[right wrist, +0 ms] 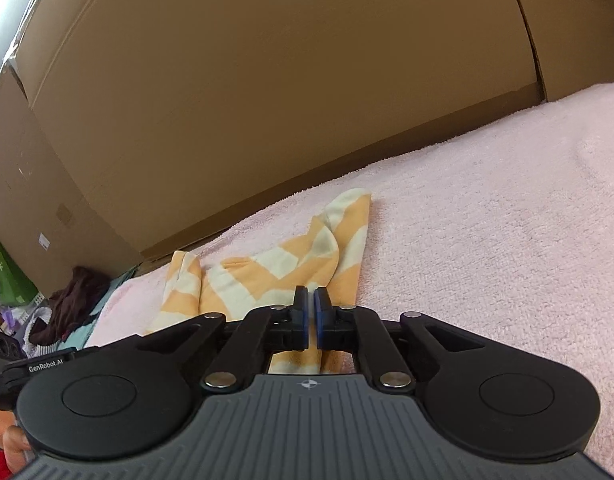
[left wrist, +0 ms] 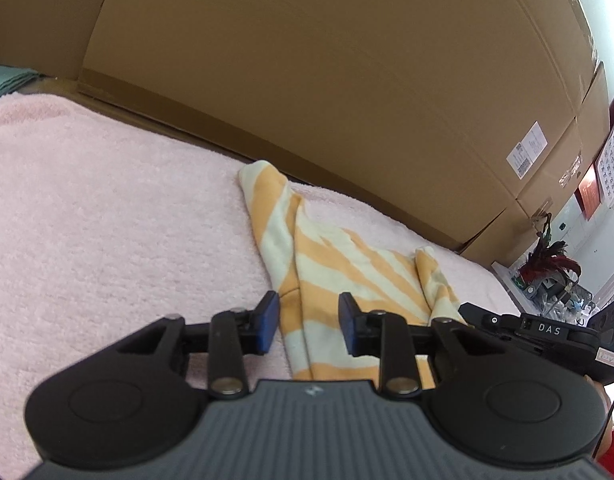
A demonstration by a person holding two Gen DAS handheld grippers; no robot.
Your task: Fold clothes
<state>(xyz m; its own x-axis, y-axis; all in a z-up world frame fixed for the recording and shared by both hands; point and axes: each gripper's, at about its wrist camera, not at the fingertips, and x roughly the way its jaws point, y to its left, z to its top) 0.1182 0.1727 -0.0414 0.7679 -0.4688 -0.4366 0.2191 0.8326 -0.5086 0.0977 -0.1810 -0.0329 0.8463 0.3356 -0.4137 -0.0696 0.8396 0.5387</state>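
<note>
Shirt (left wrist: 339, 268): striped orange and cream, lying bunched on the pink towel (left wrist: 107, 208), close to the big box (left wrist: 307, 80) behind.
Shape: one long part points toward the box, a smaller bump sits on the other side, near edge runs under both tools.
Left gripper (left wrist: 309, 326): open, blue pads apart over the near edge, cloth below but not pinched.
Right gripper (right wrist: 310, 318): closed, pads almost touching; a thin bit of cloth may be caught, cannot tell for sure.
Step now: probably getting hold of the near edge with both tools.
Doing it well: dip the left pads low, close on one layer only, keep both grips level.
Then: lift a little, pull the cloth flat, fold slowly away toward the box.
Watch out: thick lumps slip out, and the fluffy towel could get pinched too.
</note>
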